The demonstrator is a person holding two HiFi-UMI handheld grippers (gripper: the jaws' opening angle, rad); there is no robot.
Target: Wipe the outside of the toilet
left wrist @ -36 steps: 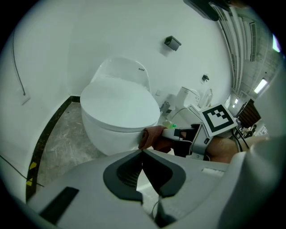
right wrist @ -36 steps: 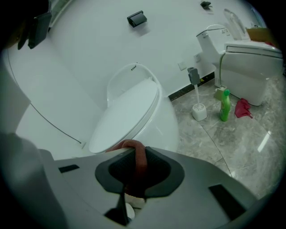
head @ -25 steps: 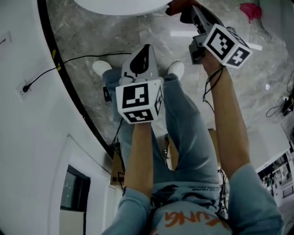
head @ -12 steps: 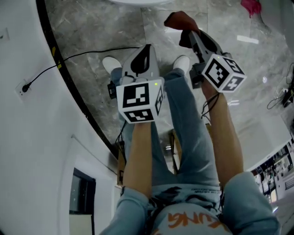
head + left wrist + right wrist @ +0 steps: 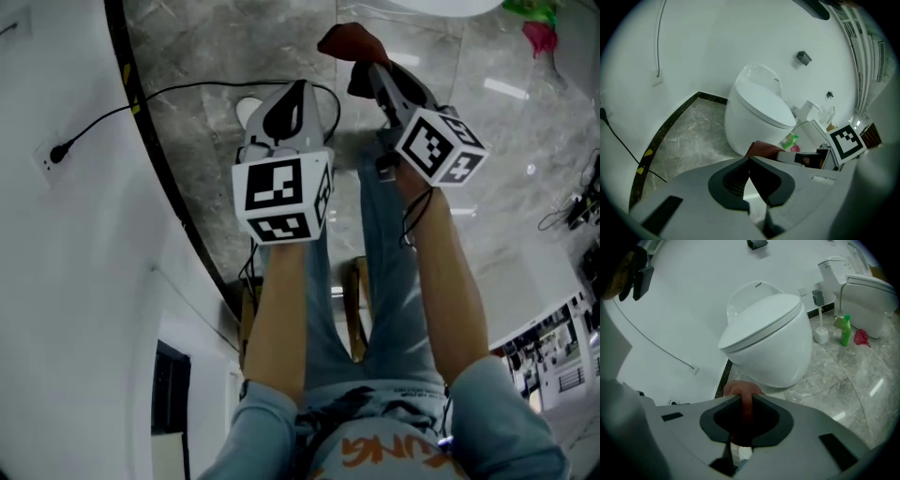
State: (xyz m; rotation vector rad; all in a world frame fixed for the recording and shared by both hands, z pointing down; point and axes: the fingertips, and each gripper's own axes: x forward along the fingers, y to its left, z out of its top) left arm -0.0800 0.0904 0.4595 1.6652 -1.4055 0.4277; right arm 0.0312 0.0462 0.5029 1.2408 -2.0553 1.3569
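While our right gripper [image 5: 367, 67] clamps the reddish cloth [image 5: 347, 39], the jaws of our left gripper [image 5: 296, 98] meet, empty. Near the toilet [image 5: 773, 341] a brush [image 5: 818, 318] stands in its holder [image 5: 821, 336].

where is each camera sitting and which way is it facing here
head view: on the person's head, facing steeply down at the marble floor; shows forearms, jeans, left gripper and right gripper.
left gripper view: on the left gripper, looking along its shut jaws at the toilet.
right gripper view: on the right gripper, facing the toilet, jaws shut on a reddish cloth.
shared: both gripper views show the toilet and the cloth.
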